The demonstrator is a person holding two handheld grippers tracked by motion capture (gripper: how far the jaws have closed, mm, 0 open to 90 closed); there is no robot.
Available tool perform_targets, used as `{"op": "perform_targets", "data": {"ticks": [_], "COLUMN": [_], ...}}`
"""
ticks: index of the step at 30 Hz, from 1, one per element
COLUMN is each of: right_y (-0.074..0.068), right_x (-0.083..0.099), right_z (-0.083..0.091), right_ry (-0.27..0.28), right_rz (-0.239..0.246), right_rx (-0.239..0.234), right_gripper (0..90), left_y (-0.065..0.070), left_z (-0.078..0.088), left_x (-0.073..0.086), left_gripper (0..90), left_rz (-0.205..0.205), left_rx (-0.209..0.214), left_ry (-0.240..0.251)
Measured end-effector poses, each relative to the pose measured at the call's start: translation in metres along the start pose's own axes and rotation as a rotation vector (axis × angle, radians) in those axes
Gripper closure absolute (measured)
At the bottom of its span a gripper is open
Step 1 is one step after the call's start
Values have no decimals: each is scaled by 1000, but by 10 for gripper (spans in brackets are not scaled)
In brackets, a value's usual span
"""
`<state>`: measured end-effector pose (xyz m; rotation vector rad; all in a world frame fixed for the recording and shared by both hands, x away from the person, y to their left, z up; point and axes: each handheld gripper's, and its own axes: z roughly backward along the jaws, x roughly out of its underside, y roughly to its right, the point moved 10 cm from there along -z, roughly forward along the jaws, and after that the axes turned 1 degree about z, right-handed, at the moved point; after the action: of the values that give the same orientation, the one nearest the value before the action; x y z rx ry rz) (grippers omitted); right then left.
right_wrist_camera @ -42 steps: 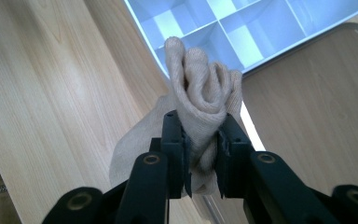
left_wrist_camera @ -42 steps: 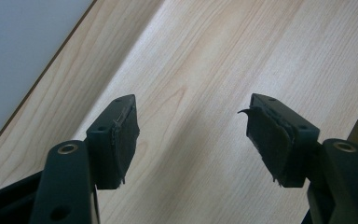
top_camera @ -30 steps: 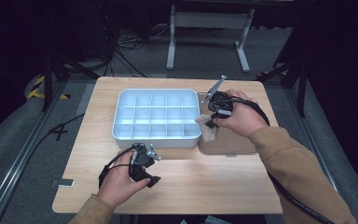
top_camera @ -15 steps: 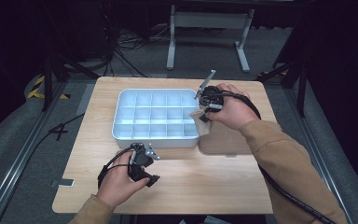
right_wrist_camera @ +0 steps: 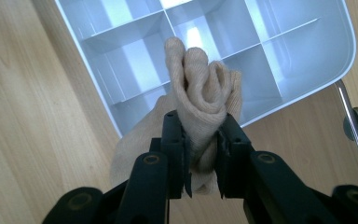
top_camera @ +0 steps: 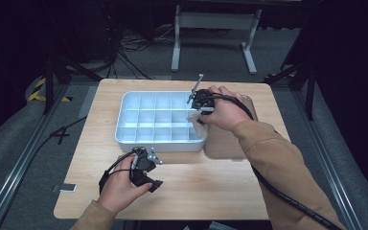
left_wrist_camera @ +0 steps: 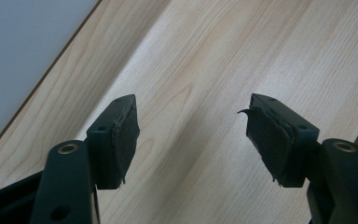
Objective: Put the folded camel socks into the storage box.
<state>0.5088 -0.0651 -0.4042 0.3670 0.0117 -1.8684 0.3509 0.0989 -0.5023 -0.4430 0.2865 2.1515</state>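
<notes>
Wooden table (top_camera: pixel 230 191) bears a pale blue tray (top_camera: pixel 124 115) with compartments. Right gripper (right_wrist_camera: pixel 200 140) is clamped on a bunched beige cloth (right_wrist_camera: pixel 200 88), held just over the tray's edge; a clear lid (top_camera: pixel 225 143) lies beside it. Left gripper (left_wrist_camera: pixel 191 135) rests jaws wide, empty, over bare wood.

Right gripper (top_camera: pixel 197 109), clamped on beige cloth (top_camera: pixel 199 125): now shifted from the table's right side over the tray's (top_camera: pixel 124 125) right edge.

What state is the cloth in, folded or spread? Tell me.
Bunched, not spread: the beige cloth rises in rolled folds from the right gripper, whose jaws clamp it above the tray.
</notes>
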Motion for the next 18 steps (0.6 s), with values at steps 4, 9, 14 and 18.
{"op": "perform_targets", "data": {"ticks": [4, 9, 14, 18], "right_y": [1, 0, -1, 0], "right_x": [-3, -6, -6, -6], "right_z": [-6, -13, -22, -28], "right_ry": [-18, -34, -55, -62], "right_rz": [20, 36, 34, 32], "right_rx": [6, 6, 9, 8], "right_gripper": [758, 757, 756, 755], "left_y": [0, -1, 0, -1], "left_z": [0, -1, -2, -2], "left_x": [0, 0, 0, 0], "left_gripper": [347, 345, 345, 343], "left_rz": [1, -6, -3, -6], "left_rx": [2, -7, 2, -4], "left_ry": [-4, -4, -5, -7]}}
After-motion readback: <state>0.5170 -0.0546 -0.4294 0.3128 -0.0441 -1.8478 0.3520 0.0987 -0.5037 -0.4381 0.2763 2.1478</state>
